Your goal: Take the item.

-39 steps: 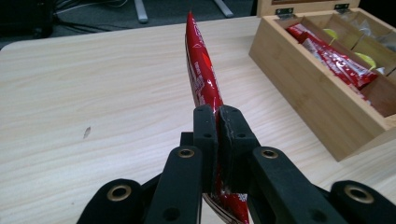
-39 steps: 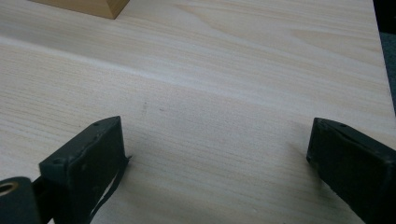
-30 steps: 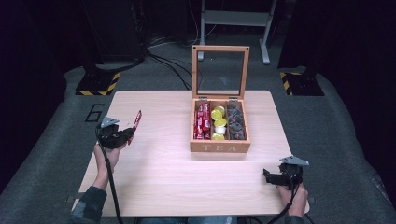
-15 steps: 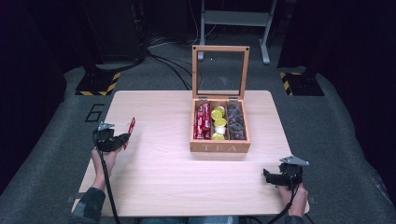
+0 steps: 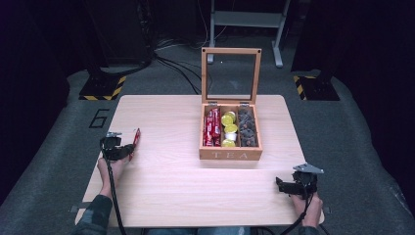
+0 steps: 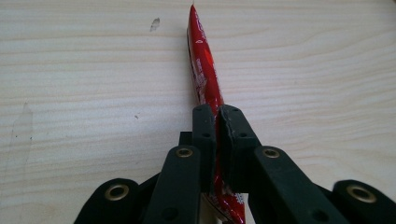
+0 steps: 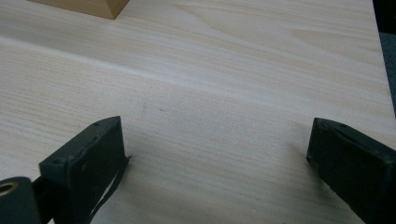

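A long red packet (image 6: 204, 70) sticks out from between the jaws of my left gripper (image 6: 217, 116), which is shut on it just above the wooden table (image 6: 84, 93). In the high view that left gripper (image 5: 128, 150) is at the table's left edge with the red packet (image 5: 135, 138) pointing away from the person. My right gripper (image 5: 280, 184) rests near the front right corner. Its jaws stand wide open with only bare table between the fingertips (image 7: 100, 144). A wooden tea box (image 5: 230, 155) with its lid raised sits in the middle.
The tea box holds red packets (image 5: 212, 127), yellow capsules (image 5: 228, 129) and dark pieces (image 5: 246, 128) in three compartments. Its glass lid (image 5: 230, 73) stands upright at the back. A corner of the box (image 7: 93, 7) is in the right gripper view. Dark floor surrounds the table.
My left gripper has come down and toward the table's left front with the red packet still held, now low over the table. The right gripper has stayed where it was.
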